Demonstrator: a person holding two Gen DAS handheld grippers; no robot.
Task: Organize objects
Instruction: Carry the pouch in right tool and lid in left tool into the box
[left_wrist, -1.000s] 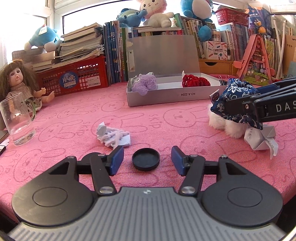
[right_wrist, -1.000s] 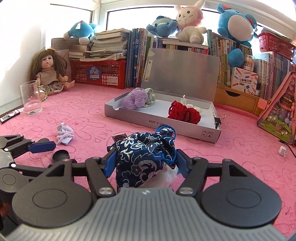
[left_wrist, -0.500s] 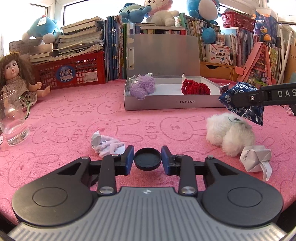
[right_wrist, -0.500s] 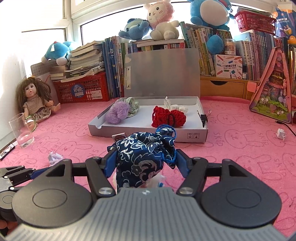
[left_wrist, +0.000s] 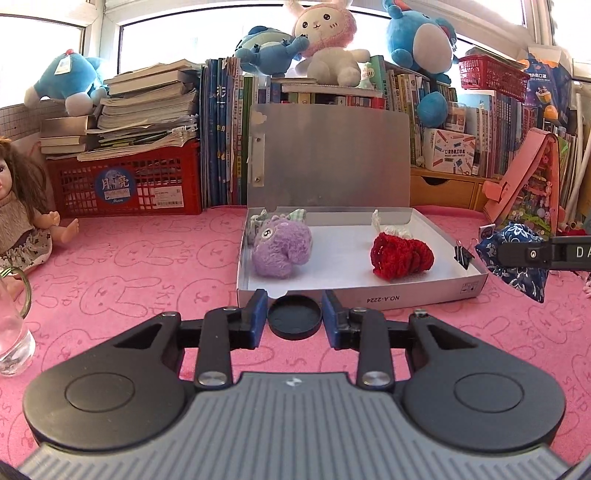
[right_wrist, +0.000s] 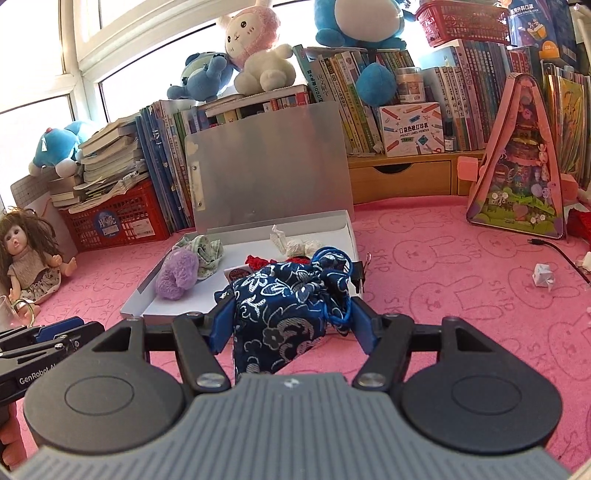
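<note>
The black lid (left_wrist: 294, 320) is small, round and flat. It looks hard and light, and its smooth rim may slip, so the best hold is on two opposite sides of the rim. That is how the left gripper (left_wrist: 294, 320) has it: both blue pads squeeze the lid from the sides, at 9 and 3 o'clock of the lid. The lid hangs just in front of the near wall of the grey box (left_wrist: 406, 295).

The blue flower pouch (right_wrist: 291, 314) is soft and squashy. It will bend and sag, but it will not break. A firm pinch around the fat middle holds it best, and the right gripper (right_wrist: 291, 325) has it there, clamped on the cloth from both sides. The bottom of the pouch droops toward 6 o'clock. Its blue string loops stick up at about 1 o'clock.

The box lies open on the pink mat (left_wrist: 129, 266). A purple fluffy toy (left_wrist: 282, 251) and a red knitted thing (left_wrist: 400, 254) lie inside it.

Both grippers point forward and a bit down at the box. In the left view the pouch hangs at 3 o'clock, beside the right corner of the box. In the right view the left gripper shows at 8 o'clock.
</note>
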